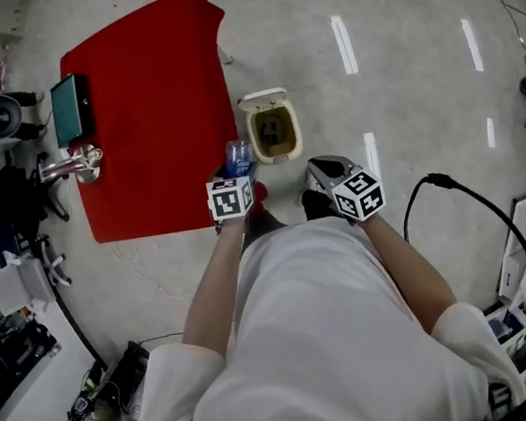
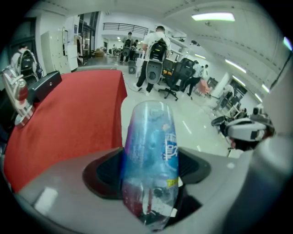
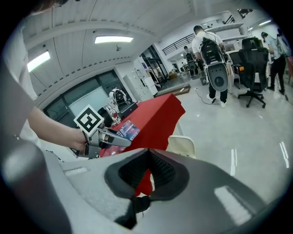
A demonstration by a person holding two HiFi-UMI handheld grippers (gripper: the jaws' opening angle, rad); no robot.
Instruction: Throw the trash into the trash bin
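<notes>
At the edge of the red surface [image 1: 147, 105], the left gripper [image 1: 238, 172] pinches a clear plastic bottle [image 2: 151, 160] in its jaws, near the open trash bin [image 1: 262, 96] on the floor. The right gripper [image 1: 326, 171] has jaws that seem pressed together, holding nothing.

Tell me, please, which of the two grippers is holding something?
The left gripper: its jaws clamp a blue plastic bottle, whereas the right gripper holds nothing.
</notes>
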